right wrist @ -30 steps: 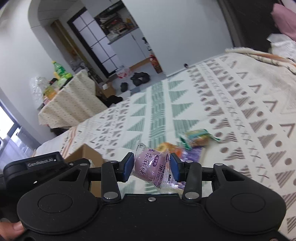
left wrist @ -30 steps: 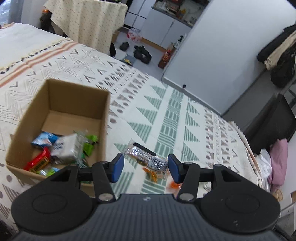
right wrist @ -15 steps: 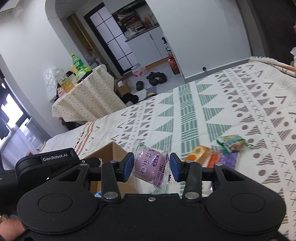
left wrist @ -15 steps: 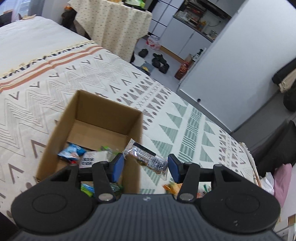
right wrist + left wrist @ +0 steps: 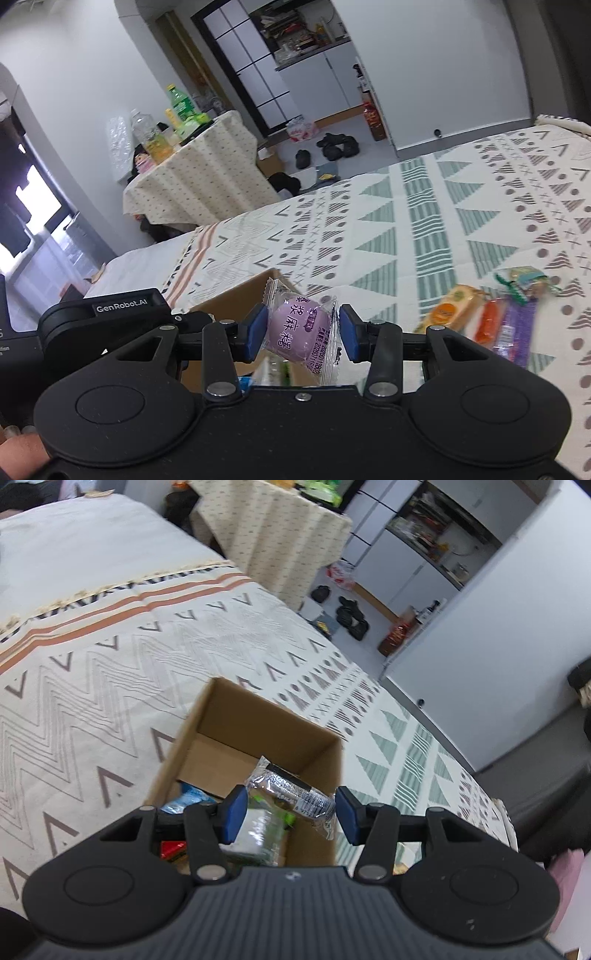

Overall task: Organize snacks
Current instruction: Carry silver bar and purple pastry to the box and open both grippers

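Observation:
My left gripper (image 5: 288, 808) is shut on a clear-wrapped snack bar (image 5: 284, 788) and holds it over the open cardboard box (image 5: 236, 712) on the bed. Several packets lie inside the box, among them a blue one (image 5: 184, 799) and a silver-green one (image 5: 258, 827). In the right wrist view my right gripper (image 5: 303, 332) is shut on a purple round sweet in a clear wrapper (image 5: 297, 328). It hangs by the box's rim (image 5: 240, 293), next to the left gripper's body (image 5: 110, 314). Loose snacks (image 5: 491, 317) lie on the bedspread to the right.
The patterned bedspread (image 5: 92, 686) surrounds the box. Beyond the bed stands a table with a dotted cloth (image 5: 192, 177) and bottles (image 5: 177, 107). Shoes (image 5: 336, 146) lie on the floor near white cabinets. A person's fingers (image 5: 18, 446) show at the lower left.
Both grippers have travelled left across the bed towards the box, each with its snack. The left one now sits over the box's opening; the loose snacks have slid to the right.

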{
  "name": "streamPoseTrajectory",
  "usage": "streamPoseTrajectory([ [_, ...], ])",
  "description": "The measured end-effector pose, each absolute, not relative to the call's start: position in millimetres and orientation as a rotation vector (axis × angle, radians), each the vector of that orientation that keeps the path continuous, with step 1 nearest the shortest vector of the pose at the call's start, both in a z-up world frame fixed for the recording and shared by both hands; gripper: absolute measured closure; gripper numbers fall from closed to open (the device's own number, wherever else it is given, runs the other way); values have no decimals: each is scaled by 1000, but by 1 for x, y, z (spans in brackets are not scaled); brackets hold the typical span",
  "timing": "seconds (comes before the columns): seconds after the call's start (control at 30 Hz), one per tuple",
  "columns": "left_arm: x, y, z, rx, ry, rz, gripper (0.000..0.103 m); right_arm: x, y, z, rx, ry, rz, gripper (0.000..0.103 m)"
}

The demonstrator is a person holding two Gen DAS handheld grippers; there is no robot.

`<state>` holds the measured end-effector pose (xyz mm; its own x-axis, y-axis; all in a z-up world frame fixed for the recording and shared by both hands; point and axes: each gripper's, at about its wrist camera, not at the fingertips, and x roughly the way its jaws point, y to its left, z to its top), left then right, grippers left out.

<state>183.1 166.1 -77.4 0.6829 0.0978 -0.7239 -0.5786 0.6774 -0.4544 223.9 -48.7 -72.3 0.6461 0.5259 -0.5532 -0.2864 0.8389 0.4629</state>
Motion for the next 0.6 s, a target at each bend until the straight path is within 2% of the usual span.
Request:
streamPoseTrajectory([
  [0.4, 182, 196, -89, -811, 745, 465, 51, 230, 6, -78, 298, 756, 526, 61],
  [0.6, 176, 208, -92, -862, 734, 508, 43, 234, 18, -79, 298, 765, 528, 61],
])
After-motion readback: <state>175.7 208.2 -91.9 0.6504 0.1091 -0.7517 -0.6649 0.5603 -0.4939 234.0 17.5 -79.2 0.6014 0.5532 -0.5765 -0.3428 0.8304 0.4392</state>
